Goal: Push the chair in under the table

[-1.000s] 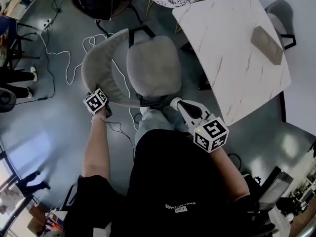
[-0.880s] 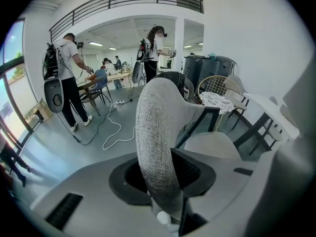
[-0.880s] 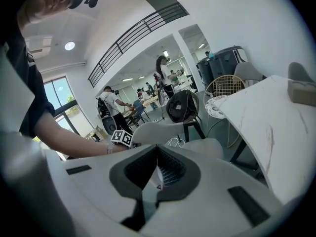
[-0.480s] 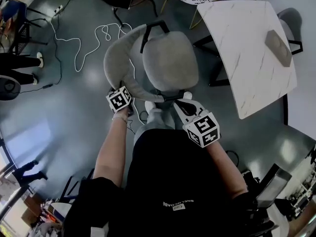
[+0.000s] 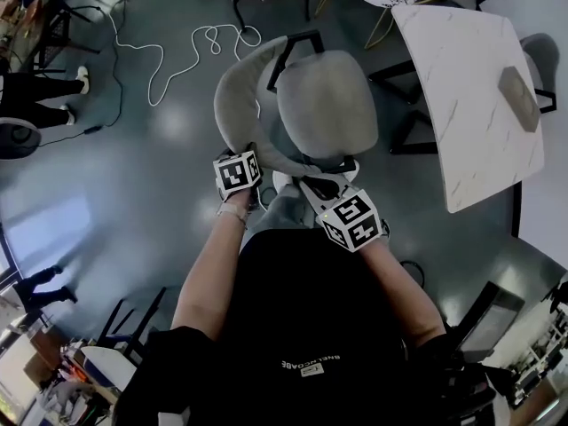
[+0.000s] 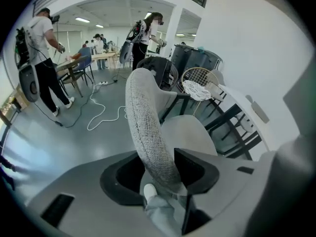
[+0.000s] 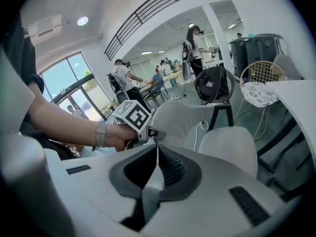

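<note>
1. Head view, looking steeply down: a grey padded chair [image 5: 327, 105] stands on a shiny grey floor [image 5: 133, 202]. Its curved backrest [image 5: 232, 105] is on the side nearest the person. A white marble worktop [image 5: 470, 96] lies to the chair's right, apart from the seat, and the chair is not under it. A grey block [image 5: 519, 98] rests on the worktop, well apart from the chair. A white cable [image 5: 177, 56] loops over the floor to the chair's left. The left claw [image 5: 251, 156] is at the backrest's near rim. The right claw [image 5: 306, 183] points at the chair's near edge, just beside the left claw.
2. Left gripper view: the left claw [image 6: 160, 164] straddles the backrest [image 6: 148, 127]. Its jaws are opening, letting go, with the fabric rim between them. People [image 6: 42, 58] stand well beyond the chair.
3. Right gripper view: the right claw [image 7: 157, 154] is clenched, jaws together, with nothing between them. The chair [image 7: 227, 147] is straight ahead. The left claw's marker cube [image 7: 134, 115] is at the backrest's left end.
</note>
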Demonstrator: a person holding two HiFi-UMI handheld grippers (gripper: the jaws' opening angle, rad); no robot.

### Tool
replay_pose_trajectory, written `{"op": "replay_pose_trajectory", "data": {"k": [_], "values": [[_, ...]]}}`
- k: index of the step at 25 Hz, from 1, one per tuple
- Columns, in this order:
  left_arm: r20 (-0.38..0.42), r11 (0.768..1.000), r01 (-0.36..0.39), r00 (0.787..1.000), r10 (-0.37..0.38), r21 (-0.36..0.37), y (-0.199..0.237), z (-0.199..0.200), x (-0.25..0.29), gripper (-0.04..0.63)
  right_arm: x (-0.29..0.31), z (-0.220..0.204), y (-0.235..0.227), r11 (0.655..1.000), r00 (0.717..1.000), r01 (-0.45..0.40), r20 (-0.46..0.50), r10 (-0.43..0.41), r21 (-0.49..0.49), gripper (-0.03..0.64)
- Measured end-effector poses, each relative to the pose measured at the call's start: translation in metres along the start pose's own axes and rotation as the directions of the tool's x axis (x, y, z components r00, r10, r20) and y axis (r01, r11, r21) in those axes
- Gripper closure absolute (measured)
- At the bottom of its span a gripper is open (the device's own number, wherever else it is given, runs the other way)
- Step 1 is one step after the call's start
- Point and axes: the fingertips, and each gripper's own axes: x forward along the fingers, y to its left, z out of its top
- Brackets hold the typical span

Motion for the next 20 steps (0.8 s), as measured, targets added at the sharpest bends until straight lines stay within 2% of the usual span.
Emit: {"op": "replay_pose_trajectory", "data": {"k": [3, 6, 9, 13, 16, 20], "values": [[-0.026, 0.998, 0.06, 0.998, -0.061, -0.011, 0.002, 0.004, -0.017, 0.416, 0.025, -0.003, 0.022, 0.997, 0.996, -0.074, -0.042, 0.072, -0.028, 0.604], [0.005, 0.998, 0.06, 0.998, -0.06, 0.012, 0.012, 0.021, -0.033, 0.409, 0.048, -0.002, 0.034, 0.991, 0.991, -0.113, -0.076, 0.107, -0.073, 0.604], [0.018, 0.998, 0.048, 0.999, -0.049, 0.046, 0.024, 0.043, -0.037, 0.372, 0.076, -0.001, 0.037, 0.986, 0.99, -0.115, -0.101, 0.103, -0.121, 0.603], [0.035, 0.994, 0.029, 0.999, -0.033, 0.109, 0.036, 0.082, -0.033, 0.368, 0.111, 0.005, 0.033, 0.986, 0.989, -0.093, -0.124, 0.076, -0.141, 0.594], [0.043, 0.984, 0.02, 0.999, -0.028, 0.178, 0.042, 0.115, -0.024, 0.368, 0.129, 0.006, 0.028, 0.988, 0.985, -0.061, -0.168, 0.037, -0.143, 0.517], [-0.004, 0.979, 0.046, 0.999, -0.046, 0.199, 0.047, 0.144, -0.004, 0.368, 0.155, 0.001, 0.021, 0.988, 0.975, -0.04, -0.224, 0.006, -0.147, 0.468]]}}
